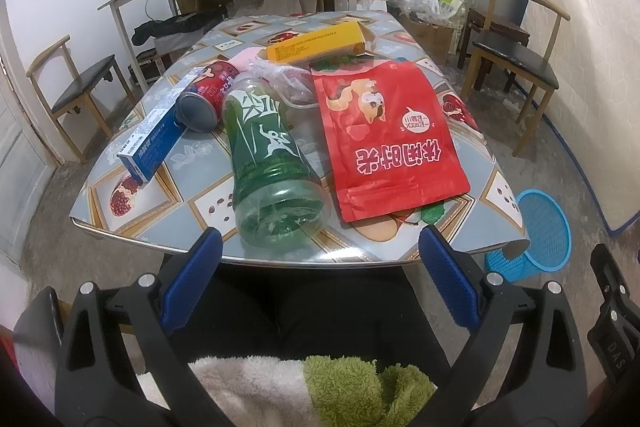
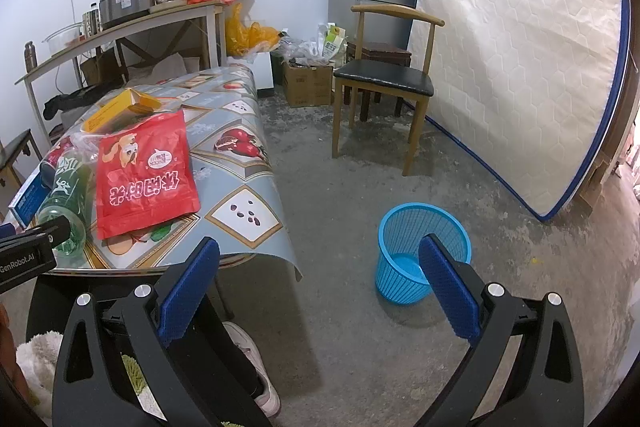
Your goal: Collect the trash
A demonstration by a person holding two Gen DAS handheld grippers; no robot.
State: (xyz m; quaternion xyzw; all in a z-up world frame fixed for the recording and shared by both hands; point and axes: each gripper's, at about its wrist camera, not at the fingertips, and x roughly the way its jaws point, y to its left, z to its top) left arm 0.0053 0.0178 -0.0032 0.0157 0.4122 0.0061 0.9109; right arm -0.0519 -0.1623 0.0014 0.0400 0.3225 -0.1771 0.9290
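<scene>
My left claw (image 1: 320, 251), released and empty, faces the green bottle (image 1: 268, 163) lying lengthwise toward it at the worktop's (image 1: 120, 227) near edge.

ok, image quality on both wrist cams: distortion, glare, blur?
Left wrist: strong fisheye bends the table edge, black vignette corners, bottle sharp. Right wrist: same bowing on the mattress, bin sharp; no strong glare in either.
</scene>
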